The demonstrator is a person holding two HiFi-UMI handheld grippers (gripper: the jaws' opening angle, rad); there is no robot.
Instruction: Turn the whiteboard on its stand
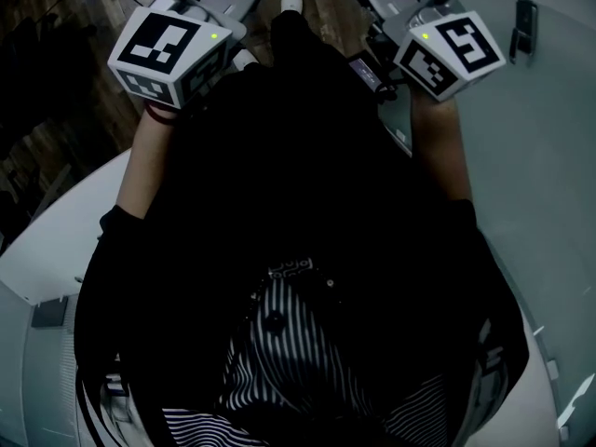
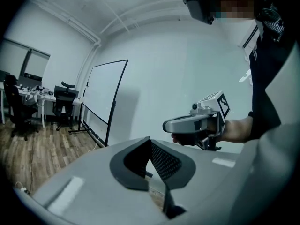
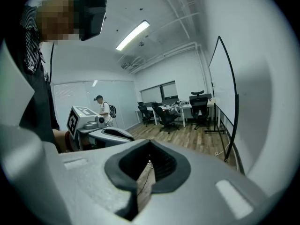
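Two grippers are held, one in each of the person's hands, and both are pointed slightly downward. The left gripper [image 2: 150,140] is shown with its jaws brought together at the tips, and nothing is caught between them. The right gripper [image 3: 150,148] is likewise closed and empty. One marker cube [image 1: 168,49] is carried on the left gripper and a second cube [image 1: 453,54] on the right, two in all.

One whiteboard [image 2: 105,96] is seen, held upright in one black stand [image 2: 113,118]. It is placed well ahead of the left gripper and to the left of its jaws. From the right gripper it is found ahead and to the right, seen almost edge-on and close to the white wall. It is touched by neither gripper.

Two chairs [image 2: 63,102] are counted far off to the left of the left gripper's jaws, beside a desk. Three chairs are counted in the right gripper view, set by desks well ahead of the jaws. One other person [image 3: 104,109] is seen standing beyond the left gripper, to the left of the right gripper's jaws. One ceiling light [image 3: 133,34] is lit above the right gripper.

A pale table [image 1: 531,156] is seen below and to the right of the right gripper. One dark object [image 1: 526,26] is laid on it, too small to be identified.
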